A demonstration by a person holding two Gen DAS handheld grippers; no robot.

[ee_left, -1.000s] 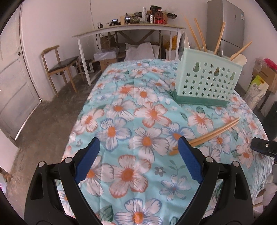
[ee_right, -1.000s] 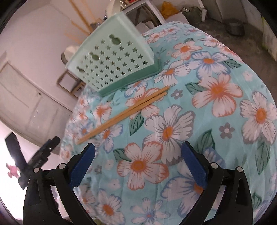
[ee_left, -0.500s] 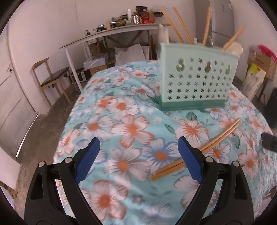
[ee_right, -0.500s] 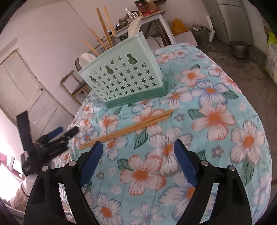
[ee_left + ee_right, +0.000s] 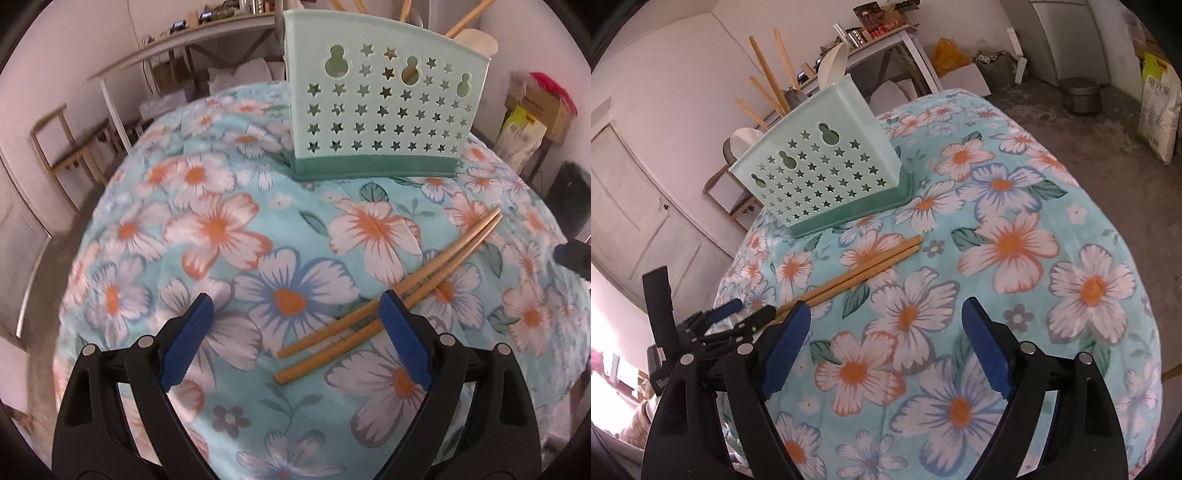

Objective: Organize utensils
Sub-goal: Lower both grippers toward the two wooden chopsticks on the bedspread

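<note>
Two wooden chopsticks point(image 5: 391, 295) lie side by side on the flowered cloth, in front of a mint-green perforated utensil basket point(image 5: 384, 110). My left gripper point(image 5: 295, 332) is open and low over the cloth. The chopsticks' thick ends lie between its jaws, and its right pad point(image 5: 404, 339) overlaps them. The right wrist view shows the same chopsticks point(image 5: 864, 269) running from the basket point(image 5: 820, 173) toward the left gripper point(image 5: 750, 312). My right gripper point(image 5: 886, 343) stands open over bare cloth, with nothing between its pads. Several chopsticks and a white spoon point(image 5: 831, 62) stand in the basket.
The cloth-covered table point(image 5: 221, 229) drops away on every side. My right gripper's tip point(image 5: 572, 254) shows at the table's right edge. Behind stand a long white table point(image 5: 177, 51), a wooden chair point(image 5: 66, 147), cardboard boxes point(image 5: 535, 107) and a metal pot point(image 5: 1082, 96) on the floor.
My left gripper has sunk and moved toward the chopsticks, whose thick ends now lie between its jaws. The right gripper's jaws narrowed slightly and its view tilted up toward the basket.
</note>
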